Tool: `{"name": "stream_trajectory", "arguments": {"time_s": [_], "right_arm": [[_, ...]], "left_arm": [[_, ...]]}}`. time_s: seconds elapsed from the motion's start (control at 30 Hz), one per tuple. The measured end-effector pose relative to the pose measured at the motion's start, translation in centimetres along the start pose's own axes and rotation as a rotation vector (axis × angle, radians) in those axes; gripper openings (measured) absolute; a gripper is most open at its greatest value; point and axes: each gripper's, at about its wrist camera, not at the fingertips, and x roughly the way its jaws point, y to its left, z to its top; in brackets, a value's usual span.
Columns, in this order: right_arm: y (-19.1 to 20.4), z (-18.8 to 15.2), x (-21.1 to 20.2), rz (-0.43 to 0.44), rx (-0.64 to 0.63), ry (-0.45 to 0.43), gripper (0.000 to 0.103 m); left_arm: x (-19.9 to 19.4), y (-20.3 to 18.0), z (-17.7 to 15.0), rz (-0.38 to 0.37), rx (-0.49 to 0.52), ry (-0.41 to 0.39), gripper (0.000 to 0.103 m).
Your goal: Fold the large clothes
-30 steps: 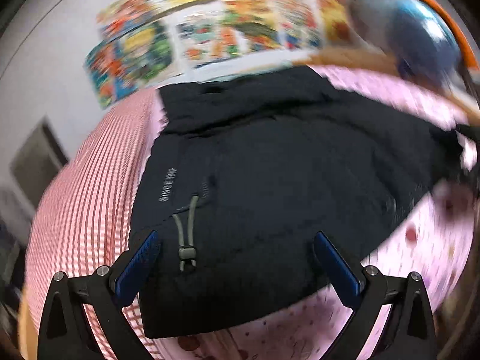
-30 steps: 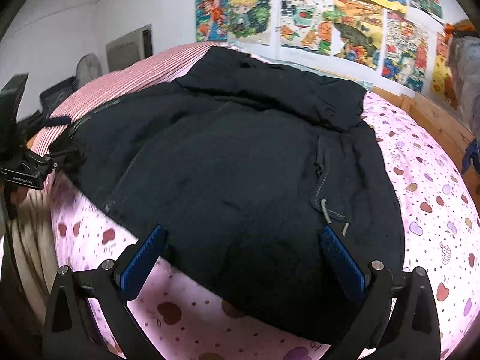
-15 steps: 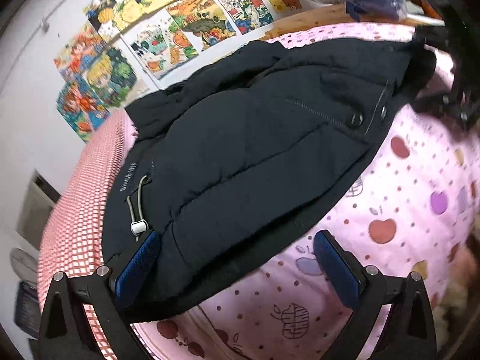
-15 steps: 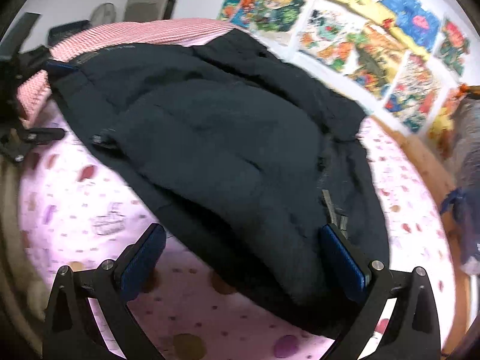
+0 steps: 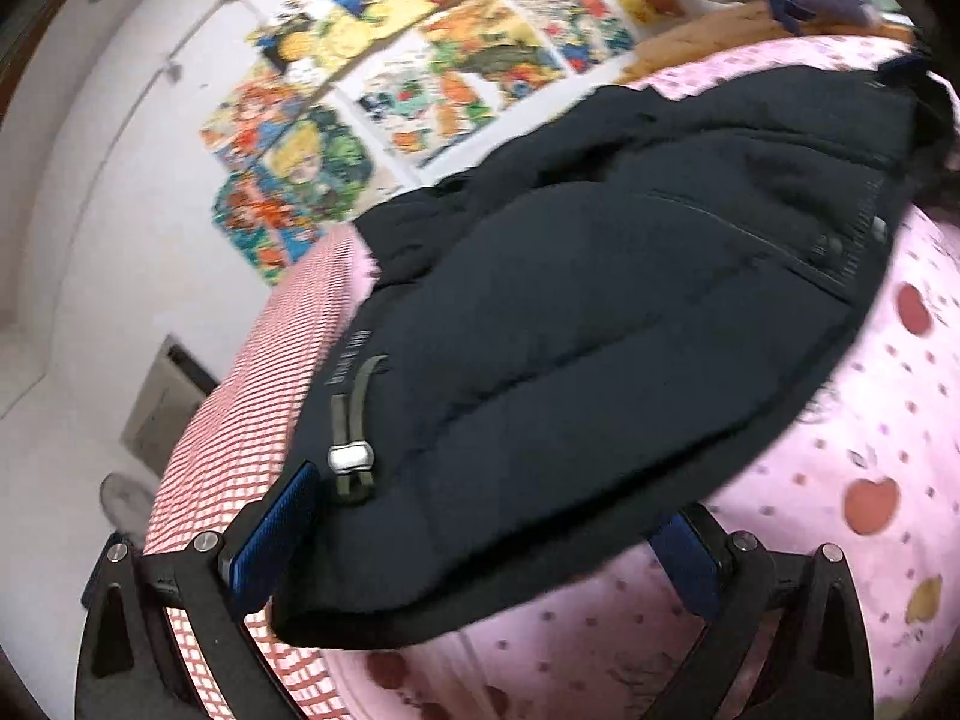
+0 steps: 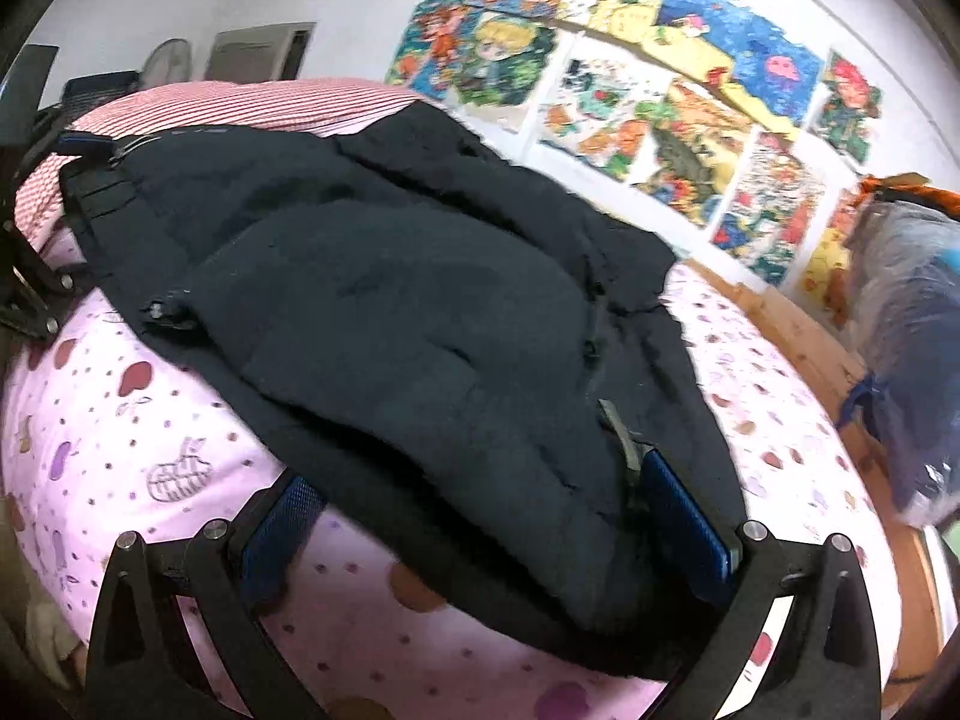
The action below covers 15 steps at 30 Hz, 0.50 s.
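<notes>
Black padded jacket is spread on the pink bed; its hem is straddled by both the left gripper and the right gripper, fingers wide apart.

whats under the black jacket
The black jacket lies on a pink fruit-print sheet, with a red-checked cover showing along its far side. What lies under the jacket's middle is hidden by it.

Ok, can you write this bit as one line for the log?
step: reaching hem | item: black puffy jacket on pink fruit-print bedsheet | left gripper: open | right gripper: open
</notes>
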Motion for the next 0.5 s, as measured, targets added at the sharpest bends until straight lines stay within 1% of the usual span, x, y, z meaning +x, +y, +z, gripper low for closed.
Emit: {"name": "stream_trajectory", "arguments": {"time_s": [0.07, 0.13, 0.2, 0.23, 0.3, 0.37, 0.4, 0.43, 0.5], "right_arm": [[-0.6, -0.7, -0.1, -0.012, 0.004, 0.025, 0.101], [-1.3, -1.0, 0.2, -0.002, 0.012, 0.033, 0.101], [-1.3, -0.9, 0.3, -0.014, -0.009, 0.026, 0.101], [-1.1, -0.8, 0.2, -0.024, -0.018, 0.022, 0.101], [-1.0, -0.3, 0.1, -0.044, -0.028, 0.000, 0.099], [-1.2, 0.2, 0.0, -0.033, -0.006, -0.014, 0.082], [-1.4, 0.5, 0.0, -0.026, 0.006, -0.014, 0.071], [-1.7, 0.8, 0.1, -0.017, 0.022, -0.013, 0.063], [-2.3, 1.2, 0.2, -0.018, 0.040, -0.015, 0.059]], "left_arm": [[0.1, 0.7, 0.1, 0.025, -0.031, -0.005, 0.101], [0.0, 1.4, 0.2, 0.033, -0.055, -0.014, 0.097], [0.0, 1.6, 0.3, 0.039, -0.069, -0.020, 0.092], [0.0, 1.7, 0.4, 0.040, -0.077, -0.023, 0.087], [0.1, 2.0, 0.6, 0.032, -0.087, -0.023, 0.083], [0.1, 2.2, 0.9, 0.022, -0.092, -0.018, 0.077], [0.2, 2.4, 1.2, 0.018, -0.097, -0.015, 0.075], [0.1, 2.4, 1.4, 0.014, -0.103, -0.014, 0.072], [-0.2, 2.7, 1.9, -0.001, -0.123, -0.019, 0.065]]}}
